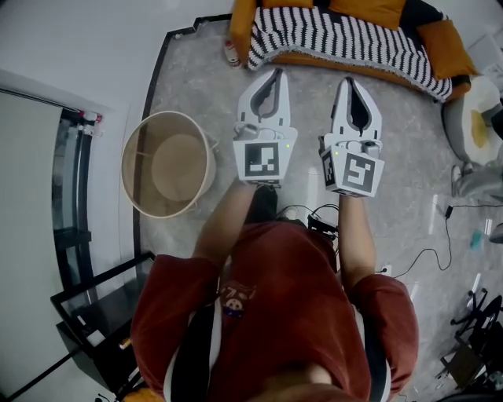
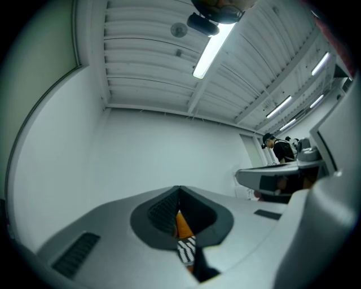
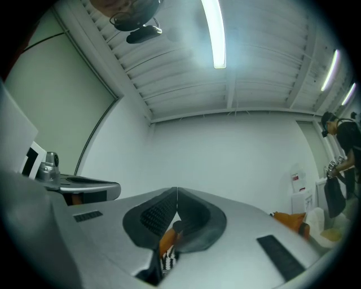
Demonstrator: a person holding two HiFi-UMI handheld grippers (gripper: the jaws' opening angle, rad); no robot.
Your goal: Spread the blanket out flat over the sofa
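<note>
A black-and-white striped blanket (image 1: 346,38) lies spread along the orange sofa (image 1: 369,11) at the top of the head view, its fringed edge hanging over the sofa's front. My left gripper (image 1: 273,73) and right gripper (image 1: 346,81) are held side by side just short of that edge, both shut and empty, tips pointing at the sofa. In each gripper view the jaws meet at their tips. Through the gap behind the tips a sliver of orange and stripes shows: the blanket (image 2: 186,247) in the left gripper view, the blanket (image 3: 167,259) in the right gripper view.
A round woven basket (image 1: 167,163) stands on the grey floor to my left. A black glass-topped rack (image 1: 86,306) is at lower left. Cables (image 1: 428,255) and small items lie scattered on the right. A white round object (image 1: 471,118) sits by the sofa's right end.
</note>
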